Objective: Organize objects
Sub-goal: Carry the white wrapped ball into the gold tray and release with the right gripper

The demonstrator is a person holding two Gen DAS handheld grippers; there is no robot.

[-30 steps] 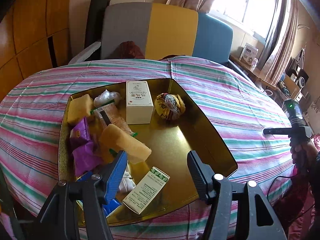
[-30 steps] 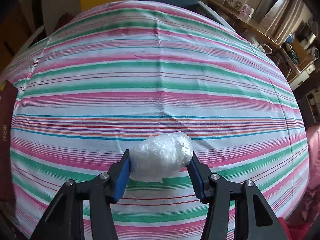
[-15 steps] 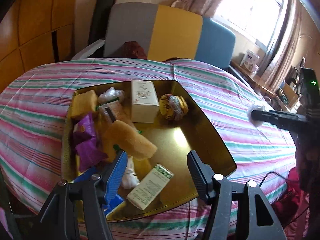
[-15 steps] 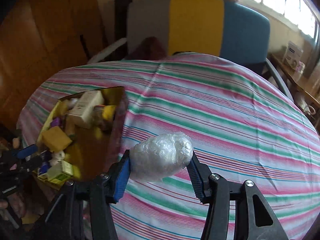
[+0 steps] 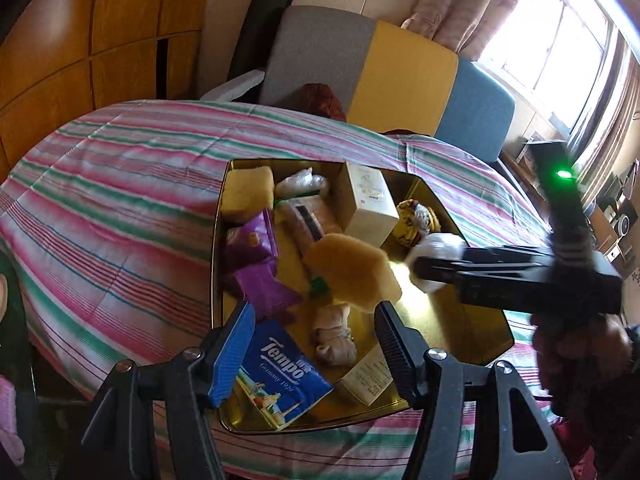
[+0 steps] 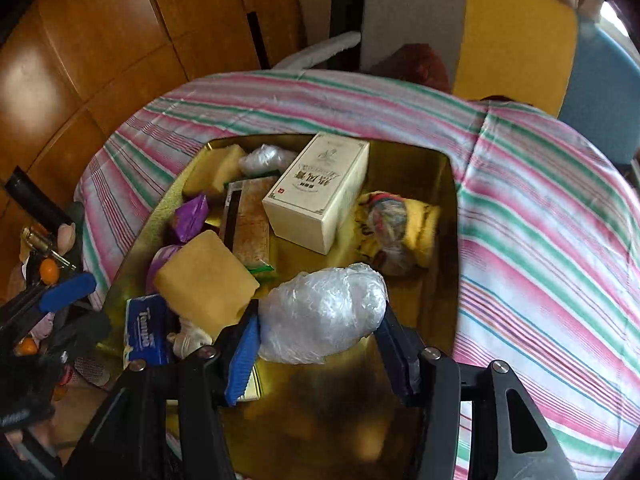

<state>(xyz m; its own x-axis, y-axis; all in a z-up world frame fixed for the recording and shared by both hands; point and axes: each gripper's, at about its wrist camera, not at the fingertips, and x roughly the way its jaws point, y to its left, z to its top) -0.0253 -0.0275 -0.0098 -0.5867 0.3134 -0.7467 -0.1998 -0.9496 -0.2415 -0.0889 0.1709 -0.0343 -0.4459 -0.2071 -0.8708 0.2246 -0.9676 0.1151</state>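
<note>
Tray (image 6: 448, 184) under right tool (image 6: 318, 330), which has swung over from bare striped cloth: jaws easing apart, plastic wad (image 6: 324, 312) still between pads. Inside ahead: two sponges, two purple packs, one white box (image 6: 316, 192), one Tempo pack (image 5: 276, 372). Left tool (image 5: 314, 336) released, empty, at tray's near edge.

The right gripper (image 6: 318, 344) is tilted steeply downward, and a plastic ball (image 6: 324, 314) is seen between its jaws as they are opening. It is gripped from below by a hand (image 5: 584, 344), seen in the left view. The left gripper (image 5: 314, 344) is angled down, its jaws held apart with nothing between them.
</note>
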